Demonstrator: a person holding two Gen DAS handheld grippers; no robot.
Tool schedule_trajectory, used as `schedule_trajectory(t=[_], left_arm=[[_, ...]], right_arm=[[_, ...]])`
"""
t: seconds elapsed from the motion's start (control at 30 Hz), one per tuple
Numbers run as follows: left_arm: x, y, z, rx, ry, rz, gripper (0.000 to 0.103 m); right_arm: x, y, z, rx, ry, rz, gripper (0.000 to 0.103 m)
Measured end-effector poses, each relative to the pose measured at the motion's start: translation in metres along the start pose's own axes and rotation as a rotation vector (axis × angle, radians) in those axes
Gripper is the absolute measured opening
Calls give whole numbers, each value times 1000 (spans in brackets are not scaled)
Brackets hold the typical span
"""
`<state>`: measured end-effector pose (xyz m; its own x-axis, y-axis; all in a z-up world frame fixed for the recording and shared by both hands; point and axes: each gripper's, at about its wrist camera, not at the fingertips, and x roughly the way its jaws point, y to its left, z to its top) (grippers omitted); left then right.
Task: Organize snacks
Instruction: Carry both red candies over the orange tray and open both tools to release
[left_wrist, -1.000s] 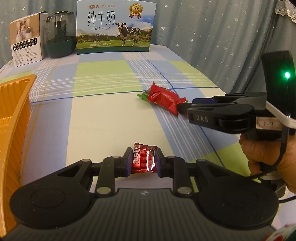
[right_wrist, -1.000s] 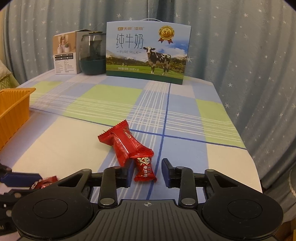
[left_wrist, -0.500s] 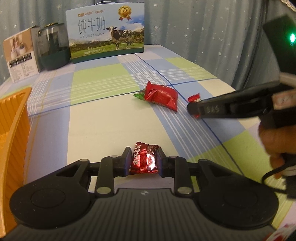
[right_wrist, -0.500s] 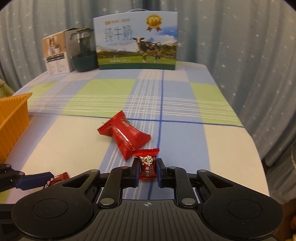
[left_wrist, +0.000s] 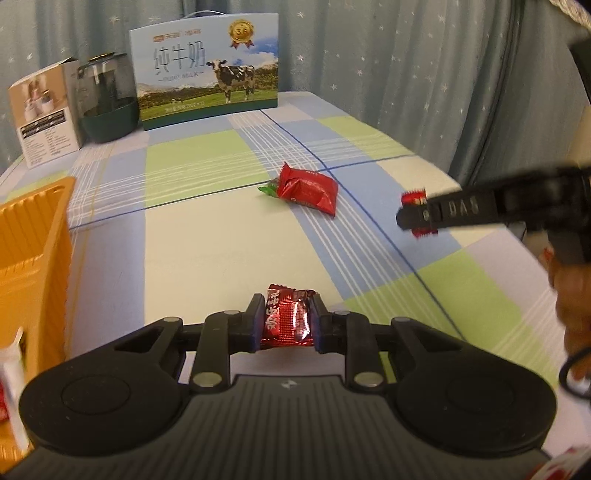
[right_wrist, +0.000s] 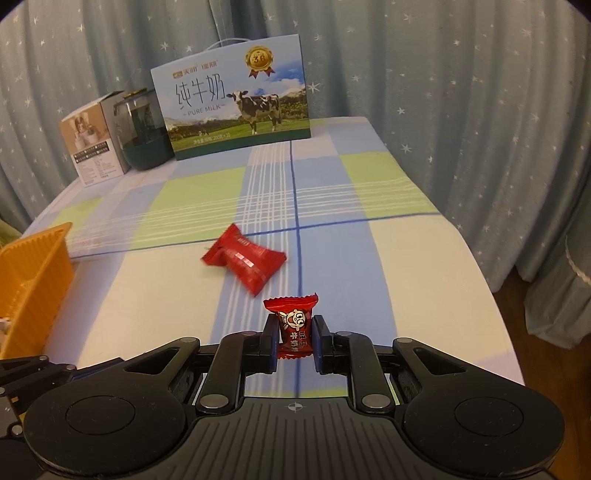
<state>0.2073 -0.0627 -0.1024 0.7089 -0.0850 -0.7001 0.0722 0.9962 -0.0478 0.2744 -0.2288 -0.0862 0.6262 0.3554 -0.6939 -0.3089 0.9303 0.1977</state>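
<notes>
My left gripper (left_wrist: 287, 322) is shut on a small dark red candy (left_wrist: 287, 318) and holds it above the checked tablecloth. My right gripper (right_wrist: 294, 334) is shut on another small red candy (right_wrist: 294, 325), lifted off the table; it shows at the right of the left wrist view (left_wrist: 415, 214). A larger red snack packet (left_wrist: 308, 188) lies mid-table, also in the right wrist view (right_wrist: 246, 260). An orange basket (left_wrist: 33, 236) stands at the left, also in the right wrist view (right_wrist: 29, 280).
A pure milk carton (right_wrist: 236, 99), a dark green container (right_wrist: 142, 129) and a small white box (right_wrist: 92, 147) stand along the back edge. Starred curtains hang behind and to the right. The table's right edge (right_wrist: 491, 295) drops off.
My right gripper closed on the small candy beside the larger packet and lifted it. Both grippers rose and pulled back; the left kept its candy.
</notes>
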Motion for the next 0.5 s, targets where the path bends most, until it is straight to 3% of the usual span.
schedule_trajectory(t=[0.23, 0.5], left_arm=[[-47, 0, 0, -22, -25, -21, 22], [-102, 8, -4, -19, -68, 9, 22]], right_arm=[[-48, 23, -29, 70, -34, 14, 18], [-99, 53, -56, 112, -39, 47, 18]])
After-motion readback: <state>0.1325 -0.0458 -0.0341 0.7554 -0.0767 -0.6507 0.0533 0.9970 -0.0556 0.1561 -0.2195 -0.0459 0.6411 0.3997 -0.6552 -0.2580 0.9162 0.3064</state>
